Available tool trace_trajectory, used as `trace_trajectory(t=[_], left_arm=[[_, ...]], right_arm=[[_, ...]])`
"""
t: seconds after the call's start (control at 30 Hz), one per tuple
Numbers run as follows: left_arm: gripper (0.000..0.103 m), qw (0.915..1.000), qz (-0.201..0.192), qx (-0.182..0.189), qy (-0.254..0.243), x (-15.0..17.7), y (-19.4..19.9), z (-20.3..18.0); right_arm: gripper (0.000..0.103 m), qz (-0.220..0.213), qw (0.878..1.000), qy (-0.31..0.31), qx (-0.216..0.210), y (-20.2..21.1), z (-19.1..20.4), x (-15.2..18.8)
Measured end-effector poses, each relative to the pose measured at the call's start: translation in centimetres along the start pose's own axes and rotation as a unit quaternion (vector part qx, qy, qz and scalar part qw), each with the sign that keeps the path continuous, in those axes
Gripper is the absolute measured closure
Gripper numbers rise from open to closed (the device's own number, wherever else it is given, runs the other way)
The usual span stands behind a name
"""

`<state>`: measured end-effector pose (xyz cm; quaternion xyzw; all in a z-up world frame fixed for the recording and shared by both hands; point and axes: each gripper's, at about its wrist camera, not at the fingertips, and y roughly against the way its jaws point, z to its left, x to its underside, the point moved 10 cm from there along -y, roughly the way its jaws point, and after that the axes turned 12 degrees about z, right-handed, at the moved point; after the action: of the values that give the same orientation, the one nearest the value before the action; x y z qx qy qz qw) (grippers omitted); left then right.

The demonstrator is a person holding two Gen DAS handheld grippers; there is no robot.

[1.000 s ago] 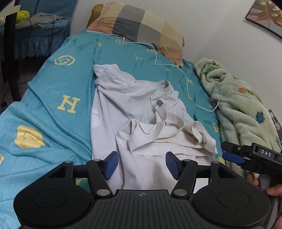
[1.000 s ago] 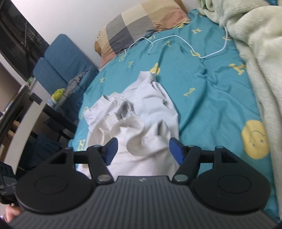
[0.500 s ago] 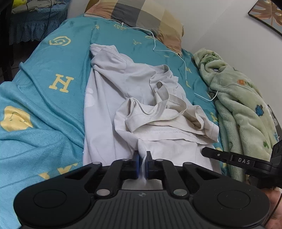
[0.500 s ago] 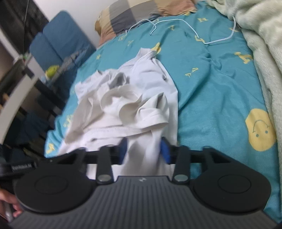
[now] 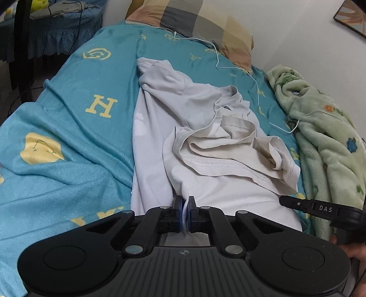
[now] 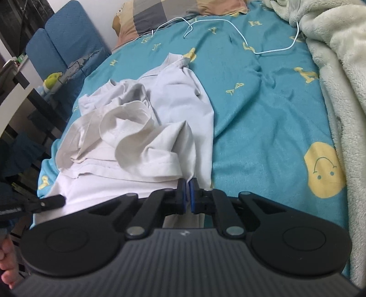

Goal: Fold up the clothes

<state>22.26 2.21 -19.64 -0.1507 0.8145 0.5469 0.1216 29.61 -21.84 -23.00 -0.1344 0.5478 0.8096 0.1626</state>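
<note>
Both grippers have closed since a second ago: we had the jaws wide open over the near edge of the shirt, now each pair is pinched together on fabric. Our left gripper (image 5: 185, 213) clamps a fold of the white t-shirt (image 5: 194, 114) at its near hem, a sliver of cloth showing between the blue pads. Our right gripper (image 6: 188, 196) has just been closing and now bites the same shirt (image 6: 178, 98) at the near hem on the other side, cloth visibly between its pads.

Shirt lies crumpled lengthwise on the teal bedsheet (image 5: 68, 118), collar toward the checked pillow (image 5: 194, 20), one part bunched up and turned over on top of the body. White cable (image 6: 228, 22) runs across the sheet beyond the shirt, not touching it. Green fleece blanket (image 5: 324, 137) is heaped along the wall side, just beside the shirt. Blue chair (image 6: 64, 43) stands off the far side of the bed.
</note>
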Motion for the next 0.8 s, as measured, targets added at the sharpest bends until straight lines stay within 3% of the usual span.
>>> trace_trajectory(t=[0.1, 0.17, 0.3, 0.37, 0.43, 0.63, 0.8], left_arm=[[0.094, 1.0000, -0.006, 0.000, 0.002, 0.0, 0.5, 0.0], [0.082, 0.9999, -0.011, -0.010, 0.001, 0.2, 1.1, -0.1], [0.069, 0.9996, -0.022, -0.015, -0.005, 1.2, 3.0, -0.8], [0.055, 0.9994, -0.031, -0.011, -0.004, 1.8, 4.3, -1.4], [0.050, 0.9992, -0.038, 0.008, 0.005, 2.6, 5.5, -2.2], [0.020, 0.9928, -0.061, 0.072, 0.074, 5.0, 8.2, -3.3], [0.019, 0.9790, -0.028, 0.139, 0.146, 6.4, 6.9, -3.8]], right_arm=[[0.096, -0.013, 1.000, -0.005, -0.006, 1.0, 0.0, -0.1], [0.096, -0.021, 1.000, -0.006, -0.008, 2.1, 0.2, -0.1], [0.094, -0.043, 0.999, -0.009, -0.021, 4.7, 0.7, 0.1], [0.094, -0.054, 0.998, -0.007, -0.026, 6.1, 1.0, 0.4], [0.094, -0.062, 0.998, -0.001, -0.028, 7.3, 1.4, 0.9], [0.094, -0.079, 0.996, -0.006, -0.049, 9.8, 2.2, 1.9], [0.094, -0.075, 0.995, -0.025, -0.053, 9.9, 2.0, 2.3]])
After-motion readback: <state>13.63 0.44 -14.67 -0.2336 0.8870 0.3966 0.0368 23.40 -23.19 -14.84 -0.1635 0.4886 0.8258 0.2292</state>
